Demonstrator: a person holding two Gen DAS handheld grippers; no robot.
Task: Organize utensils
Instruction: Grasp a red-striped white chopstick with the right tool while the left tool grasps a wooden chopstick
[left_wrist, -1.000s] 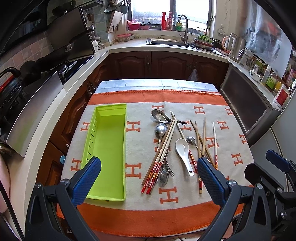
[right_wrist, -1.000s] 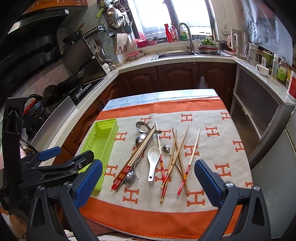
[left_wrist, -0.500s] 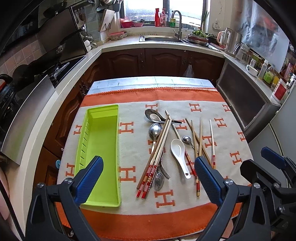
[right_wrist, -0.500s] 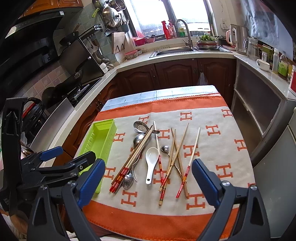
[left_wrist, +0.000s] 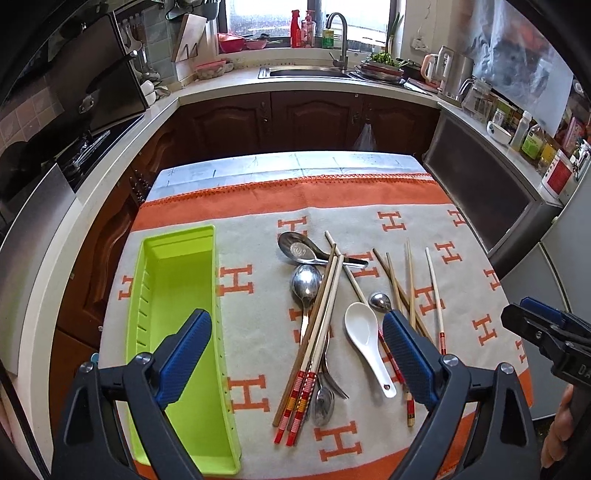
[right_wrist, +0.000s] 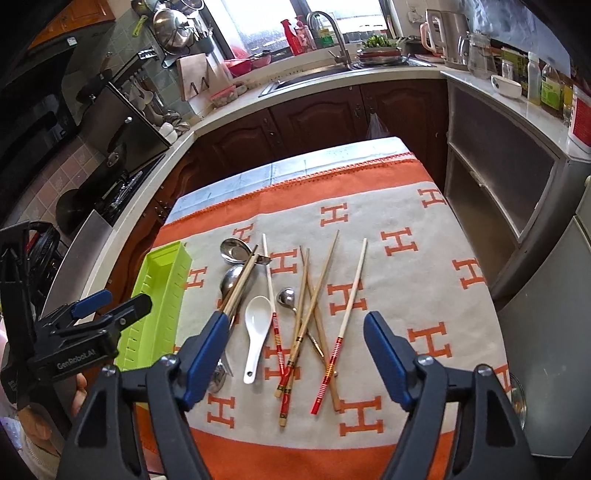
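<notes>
Utensils (right_wrist: 295, 325) are all piled loose on the tabletop just ahead of my right claw (right_wrist: 295, 354), which is closing on nothing yet, left claw (left_wrist: 295, 358) wide and empty too, so I could easily snag crossed chopsticks (right_wrist: 314, 317) and scatter them.

Daylight pours through the window (left_wrist: 310, 18) above the sink (left_wrist: 306, 72). Dark wooden cabinets (left_wrist: 310, 122) run under a pale U-shaped counter (left_wrist: 221, 83). Tiled walls (right_wrist: 70, 173) back the stove (left_wrist: 88, 147); an orange-and-cream cloth (left_wrist: 258, 206) covers the tabletop.
</notes>
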